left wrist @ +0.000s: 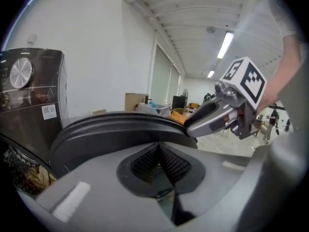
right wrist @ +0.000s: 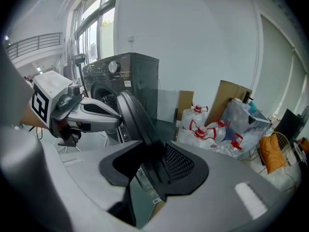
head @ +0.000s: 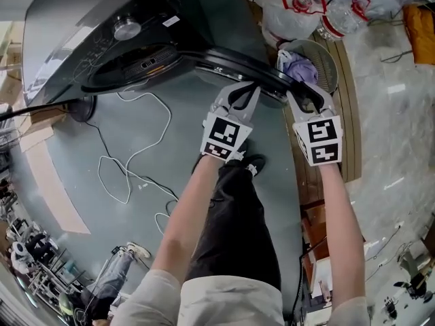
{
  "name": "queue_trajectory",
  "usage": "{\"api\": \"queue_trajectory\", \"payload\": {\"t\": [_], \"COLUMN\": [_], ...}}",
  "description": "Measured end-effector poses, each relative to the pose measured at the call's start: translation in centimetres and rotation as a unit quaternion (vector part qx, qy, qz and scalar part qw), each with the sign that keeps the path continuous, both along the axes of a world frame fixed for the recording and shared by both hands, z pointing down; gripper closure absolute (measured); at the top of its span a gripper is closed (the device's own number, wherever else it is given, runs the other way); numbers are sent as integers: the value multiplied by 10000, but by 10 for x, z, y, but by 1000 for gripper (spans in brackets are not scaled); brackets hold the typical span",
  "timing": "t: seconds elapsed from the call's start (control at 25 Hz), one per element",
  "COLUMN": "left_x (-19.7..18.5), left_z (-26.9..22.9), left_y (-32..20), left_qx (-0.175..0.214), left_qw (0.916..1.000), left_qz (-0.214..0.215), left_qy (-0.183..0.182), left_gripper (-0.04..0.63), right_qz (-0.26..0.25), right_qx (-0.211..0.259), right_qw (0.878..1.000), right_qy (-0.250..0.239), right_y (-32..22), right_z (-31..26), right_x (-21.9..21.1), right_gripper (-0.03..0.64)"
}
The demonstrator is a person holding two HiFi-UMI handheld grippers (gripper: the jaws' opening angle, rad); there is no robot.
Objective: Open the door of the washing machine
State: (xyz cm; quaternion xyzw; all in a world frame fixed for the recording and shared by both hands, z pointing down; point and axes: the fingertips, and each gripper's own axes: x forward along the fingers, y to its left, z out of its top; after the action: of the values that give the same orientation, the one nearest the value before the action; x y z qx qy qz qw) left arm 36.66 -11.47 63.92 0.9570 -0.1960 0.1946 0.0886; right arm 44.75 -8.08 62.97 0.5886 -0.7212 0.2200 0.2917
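The dark grey washing machine (head: 102, 39) stands at the upper left, and its round door (head: 231, 63) is swung out away from the drum. My right gripper (head: 306, 95) is shut on the door's rim; in the right gripper view the rim (right wrist: 133, 115) runs between the pads of my right gripper (right wrist: 154, 170). My left gripper (head: 243, 90) is shut with nothing between its pads, its tips close against the door beside the right one. In the left gripper view the shut left gripper (left wrist: 159, 166) points at the door's edge (left wrist: 111, 129), with the right gripper (left wrist: 190, 128) on that edge.
Large water bottles (head: 306, 9) and a round basket of clothes (head: 306, 63) sit just beyond the door. A white cable (head: 129, 161) loops over the floor to the left. A wooden board (head: 350, 114) lies on the right. The person's leg (head: 234, 209) is below the grippers.
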Motion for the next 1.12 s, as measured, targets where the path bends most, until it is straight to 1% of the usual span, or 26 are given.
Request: {"api": "queue_trajectory", "payload": {"t": [0.16, 0.28, 0.4, 0.48, 0.6, 0.72, 0.84, 0.96, 1.12], "left_x": [13, 19, 28, 35, 39, 46, 53, 59, 65], "left_z": [1, 0, -2, -2, -1, -2, -3, -1, -2], "left_y": [-8, -16, -24, -30, -43, -51, -52, -52, -43], "left_qx": [-31, -30, -40, -86, -132, -174, -240, -240, -261], "left_qw": [9998, 9997, 9998, 9998, 9995, 9994, 9995, 9996, 9992], "left_qz": [85, 63, -24, -103, -231, -239, -146, 62, 264], "left_qy": [-172, -222, -204, -142, -149, -196, -154, -166, -147], "left_gripper": [538, 538, 538, 538, 538, 538, 538, 538, 538], "right_qz": [241, 466, 560, 733, 1013, 1079, 1077, 1084, 1205], "right_qx": [-69, -145, -352, -352, -188, -167, -146, -137, -152], "right_qw": [9997, 9988, 9978, 9966, 9938, 9927, 9931, 9932, 9916], "right_qy": [-2, 14, 14, -113, -422, -511, -440, -414, -436], "right_y": [-9, -17, -13, -9, -13, -19, -23, -25, -16], "right_z": [1, 2, 6, 7, 6, 3, -4, -7, -9], "right_x": [16, 23, 27, 30, 28, 24, 20, 14, 9], "right_gripper": [488, 495, 507, 508, 508, 508, 508, 508, 508]}}
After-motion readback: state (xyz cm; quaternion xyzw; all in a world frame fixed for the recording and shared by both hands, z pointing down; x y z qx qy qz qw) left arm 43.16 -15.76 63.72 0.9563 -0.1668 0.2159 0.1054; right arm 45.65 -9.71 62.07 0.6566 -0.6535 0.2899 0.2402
